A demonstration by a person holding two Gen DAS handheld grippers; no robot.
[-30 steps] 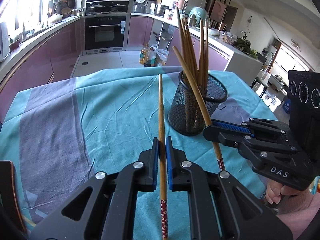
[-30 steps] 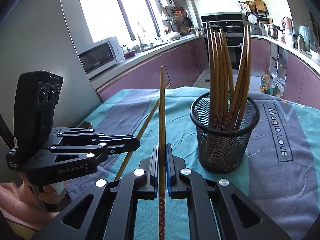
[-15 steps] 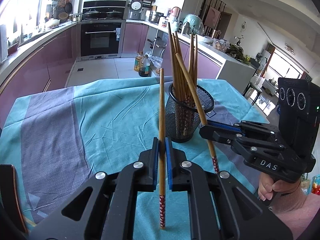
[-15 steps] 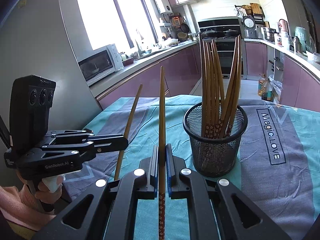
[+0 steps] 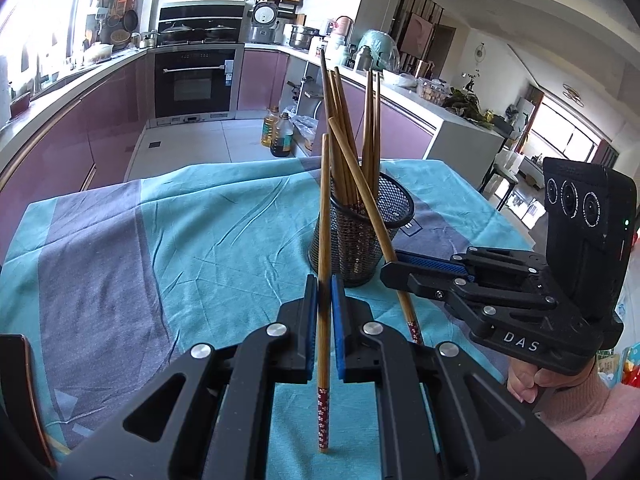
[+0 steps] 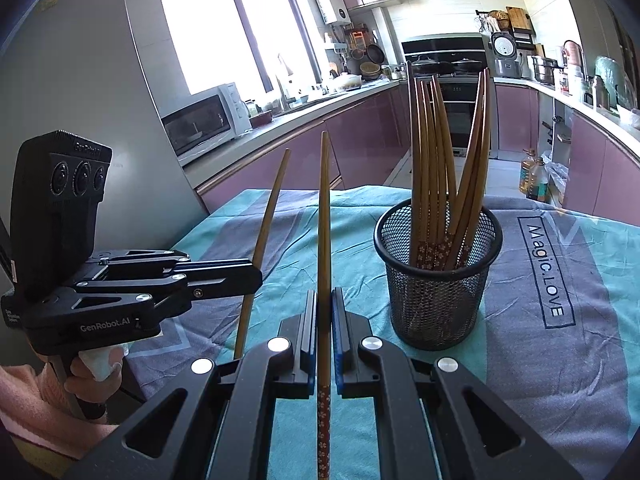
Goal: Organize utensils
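A black mesh cup (image 5: 362, 236) holds several brown chopsticks (image 5: 346, 148) upright on the teal cloth; it also shows in the right wrist view (image 6: 438, 280). My left gripper (image 5: 325, 292) is shut on one chopstick (image 5: 325, 216), held upright and lifted off the cloth, near side of the cup. My right gripper (image 6: 324, 304) is shut on another chopstick (image 6: 324, 216), also upright, left of the cup. The right gripper shows in the left wrist view (image 5: 394, 266) with its chopstick (image 5: 362, 188) leaning across the cup.
The table wears a teal and grey cloth (image 5: 192, 240) with "Magic.LOVE" print (image 6: 546, 270). A dark object (image 5: 16, 384) lies at the table's left edge. Kitchen counters and an oven (image 5: 196, 80) stand behind.
Both grippers have lifted and drawn back from the cup, and their chopsticks have tilted from low and slanting to nearly upright. Both grips stay shut.
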